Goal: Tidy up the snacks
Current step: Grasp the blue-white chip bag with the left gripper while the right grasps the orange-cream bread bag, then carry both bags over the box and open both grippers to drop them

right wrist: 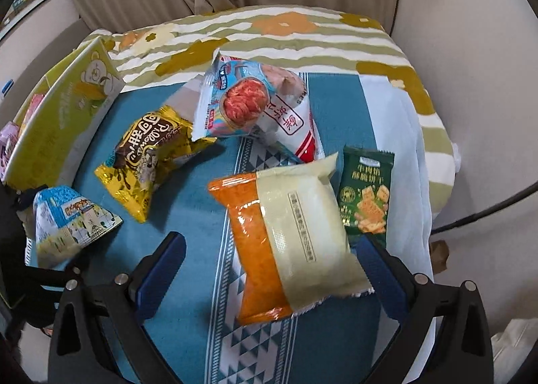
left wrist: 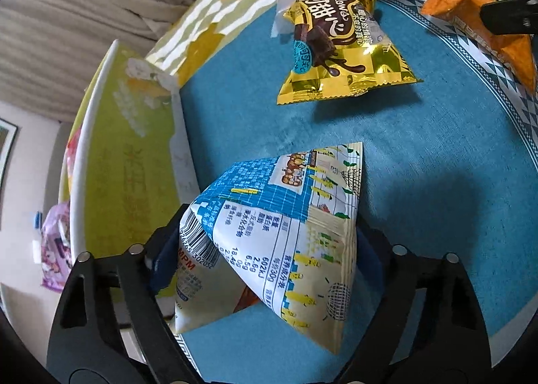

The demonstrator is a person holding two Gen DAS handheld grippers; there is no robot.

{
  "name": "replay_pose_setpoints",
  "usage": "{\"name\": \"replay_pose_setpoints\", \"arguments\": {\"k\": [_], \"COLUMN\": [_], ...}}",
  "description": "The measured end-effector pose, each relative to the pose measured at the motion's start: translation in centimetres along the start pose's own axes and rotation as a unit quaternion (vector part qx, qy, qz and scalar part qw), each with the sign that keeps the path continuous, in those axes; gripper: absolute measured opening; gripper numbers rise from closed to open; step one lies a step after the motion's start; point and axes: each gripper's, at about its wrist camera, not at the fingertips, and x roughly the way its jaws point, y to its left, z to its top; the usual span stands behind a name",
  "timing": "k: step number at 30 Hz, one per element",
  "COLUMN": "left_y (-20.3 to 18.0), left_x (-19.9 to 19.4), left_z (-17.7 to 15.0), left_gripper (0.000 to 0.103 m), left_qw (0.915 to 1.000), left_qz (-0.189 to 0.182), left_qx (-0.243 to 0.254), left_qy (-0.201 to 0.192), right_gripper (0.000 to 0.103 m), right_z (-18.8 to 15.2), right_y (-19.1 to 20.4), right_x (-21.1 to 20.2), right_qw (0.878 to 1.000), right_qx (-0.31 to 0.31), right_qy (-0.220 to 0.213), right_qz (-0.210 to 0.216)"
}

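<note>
A blue and white pyramid-shaped snack bag (left wrist: 269, 202) rests on the teal cloth (left wrist: 420, 165), and my left gripper (left wrist: 269, 225) is shut on it, a blue pad against each side. The same bag (right wrist: 67, 215) shows at the left in the right wrist view. My right gripper (right wrist: 270, 242) hangs open over an orange and cream bag (right wrist: 285, 236) lying flat; its right pad is near the bag's corner, its left pad well apart. A gold chocolate snack bag (left wrist: 336, 47) (right wrist: 151, 155) lies between the two.
A yellow-green box (left wrist: 134, 165) (right wrist: 57, 121) stands open at the left, with pink and purple packets inside. A white and red bag (right wrist: 259, 111) and a dark green cracker pack (right wrist: 366, 195) lie further back. A flowered, striped cloth (right wrist: 302, 37) and curtains are behind.
</note>
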Motion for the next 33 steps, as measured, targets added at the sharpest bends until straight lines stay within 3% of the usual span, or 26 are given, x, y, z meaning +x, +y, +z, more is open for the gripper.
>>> {"name": "replay_pose_setpoints", "arguments": {"k": [3, 13, 21, 33], "left_y": [0.6, 1.9, 2.3, 4.9], "left_x": [0.1, -0.9, -2.3, -8.6], "left_z": [0.2, 0.8, 0.3, -0.3], "left_gripper": [0.077, 0.070, 0.070, 0.070], "left_qw": [0.9999, 0.9982, 0.9963, 0.9890], "left_qz": [-0.009, -0.049, -0.062, -0.074], "left_qx": [-0.001, -0.032, -0.056, -0.108], "left_qy": [-0.004, -0.015, -0.021, -0.068], "right_gripper": [0.089, 0.085, 0.060, 0.058], "right_z": [0.1, 0.1, 0.0, -0.4], "right_y": [0.0, -0.4, -0.5, -0.1], "right_x": [0.7, 2.1, 1.8, -4.0], "right_qw": [1.000, 1.000, 0.999, 1.000], "right_qx": [-0.009, -0.011, -0.024, 0.006], "right_qy": [0.008, 0.019, 0.012, -0.018], "right_qz": [-0.007, -0.022, -0.031, 0.008]}}
